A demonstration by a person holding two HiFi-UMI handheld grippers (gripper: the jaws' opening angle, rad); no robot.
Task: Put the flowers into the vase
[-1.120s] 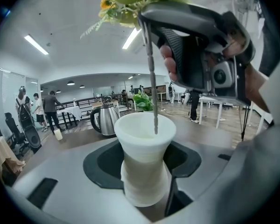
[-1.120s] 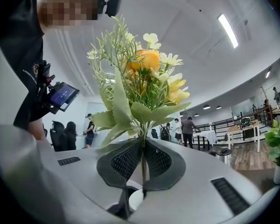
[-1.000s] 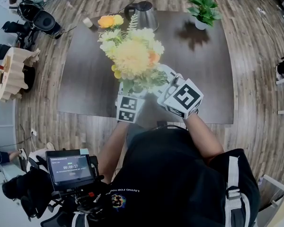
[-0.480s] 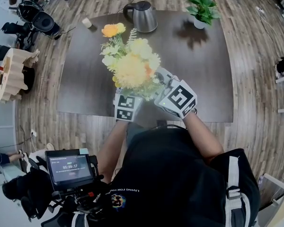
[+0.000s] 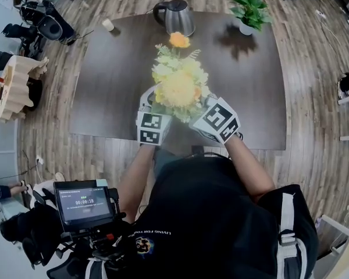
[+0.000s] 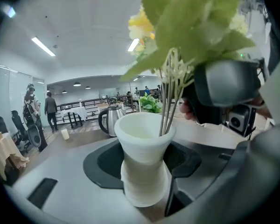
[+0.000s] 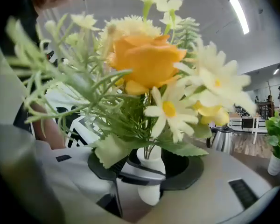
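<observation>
A bouquet [image 5: 177, 86] of yellow, white and orange artificial flowers stands over the near middle of the dark table [image 5: 110, 80] and hides the vase in the head view. In the left gripper view the white vase [image 6: 142, 162] sits between the jaws of my left gripper [image 6: 144, 181], which is shut on it. The green stems [image 6: 170, 97] run down into the vase's mouth. My right gripper [image 5: 212, 106] is just right of the bouquet. Its jaws have just been opening. The vase [image 7: 151, 171] and stems stand ahead between them, untouched.
A steel kettle [image 5: 174, 17] stands at the table's far edge, a potted green plant [image 5: 249, 9] at the far right corner, and a small white cup [image 5: 108, 25] at the far left. A screen [image 5: 84, 205] hangs at the person's lower left.
The bouquet has sunk lower, its stems now down in the vase. My right gripper came down with it and has let go of the stems. My left gripper has stayed put.
</observation>
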